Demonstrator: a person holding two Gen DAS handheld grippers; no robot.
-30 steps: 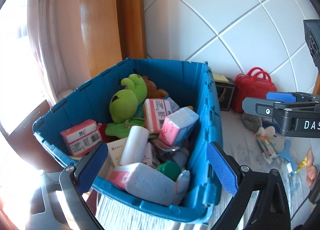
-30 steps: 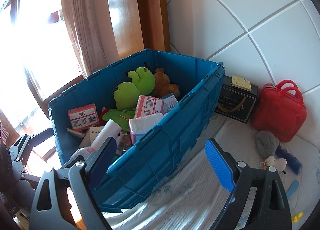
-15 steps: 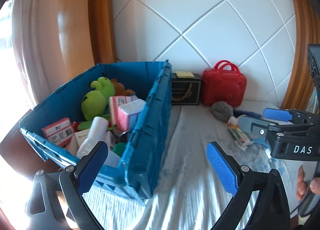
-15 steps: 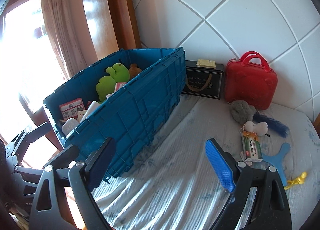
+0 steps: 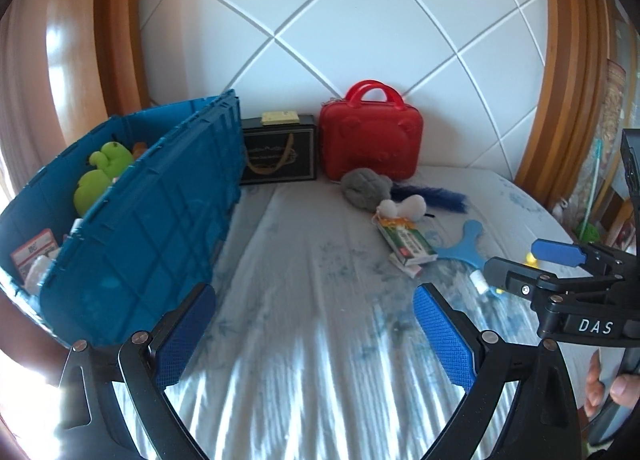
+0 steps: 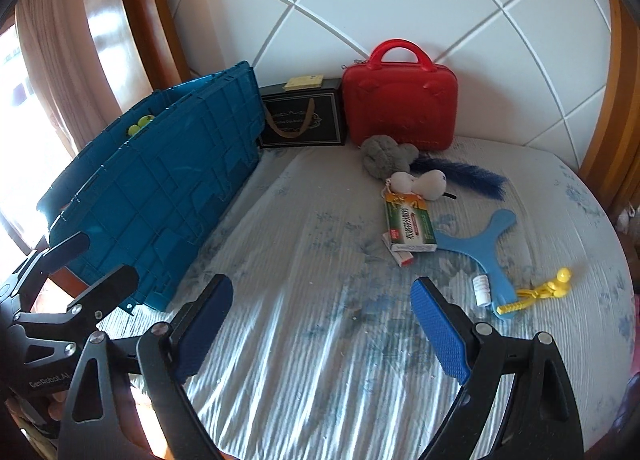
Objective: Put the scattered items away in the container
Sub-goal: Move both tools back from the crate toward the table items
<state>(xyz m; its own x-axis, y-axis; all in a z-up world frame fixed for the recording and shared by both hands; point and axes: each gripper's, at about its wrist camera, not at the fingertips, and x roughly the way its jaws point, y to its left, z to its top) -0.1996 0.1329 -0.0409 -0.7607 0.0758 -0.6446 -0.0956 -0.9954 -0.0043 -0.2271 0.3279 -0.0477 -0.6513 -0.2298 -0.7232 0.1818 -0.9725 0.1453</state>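
Note:
A blue crate (image 5: 132,220) (image 6: 160,180) stands at the left on the bed, holding a green plush (image 5: 104,176) and several packets. Scattered at the right lie a green-and-white box (image 6: 410,226) (image 5: 406,244), a grey plush (image 6: 386,156) (image 5: 366,188), a white plush (image 6: 420,182), a blue feather (image 6: 472,174), a blue boomerang (image 6: 484,244), a small white bottle (image 6: 481,289) and a yellow toy (image 6: 546,290). My left gripper (image 5: 314,334) is open and empty over bare sheet. My right gripper (image 6: 320,328) is open and empty too, short of the box.
A red case (image 6: 400,100) and a black gift box (image 6: 302,120) with a yellow pad (image 6: 304,82) on top stand against the white padded headboard (image 6: 400,0). Wooden frame flanks both sides. A person's fingers (image 5: 608,384) show at the lower right of the left wrist view.
Both grippers have swung right, away from over the crate toward the scattered items on the sheet. The crate has slid to the left edge of both views. Both stayed open.

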